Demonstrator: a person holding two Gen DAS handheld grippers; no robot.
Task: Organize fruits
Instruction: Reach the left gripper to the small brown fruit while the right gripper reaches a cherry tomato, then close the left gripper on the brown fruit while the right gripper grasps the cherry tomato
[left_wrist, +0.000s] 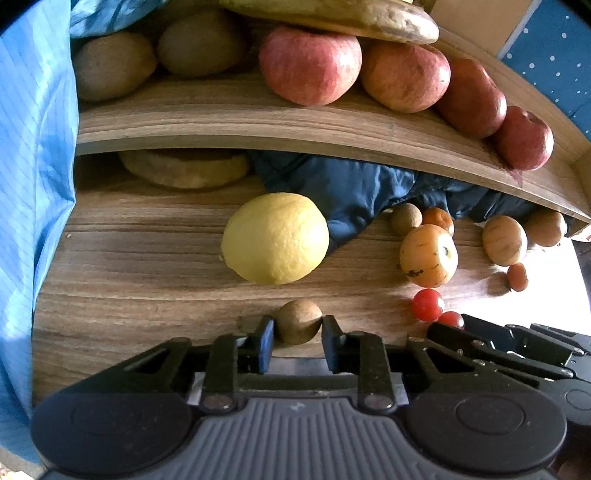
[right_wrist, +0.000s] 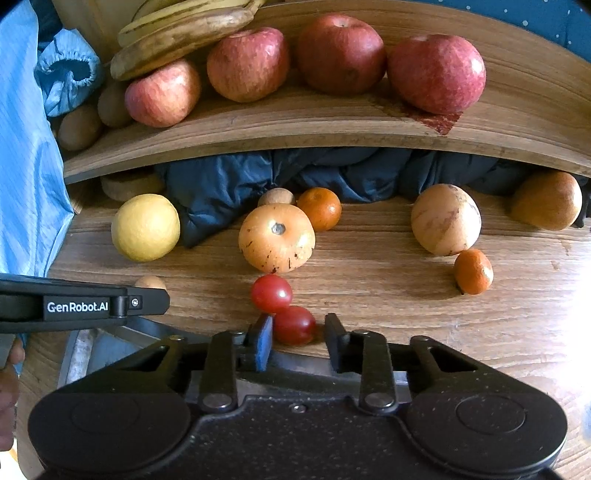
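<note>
Now, at your left, your left gripper (left_wrist: 297, 326) has its fingers set either side of a small brown fruit (left_wrist: 298, 321) on the wooden table (left_wrist: 129, 277), pads touching it. Behind sits the lemon (left_wrist: 275, 238). To the right, your right gripper (right_wrist: 298, 328) stands parted around one cherry tomato (right_wrist: 294, 325), a gap showing at its right finger.

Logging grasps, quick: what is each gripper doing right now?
Left gripper: shut on small brown fruit.
Right gripper: open around cherry tomato.
</note>
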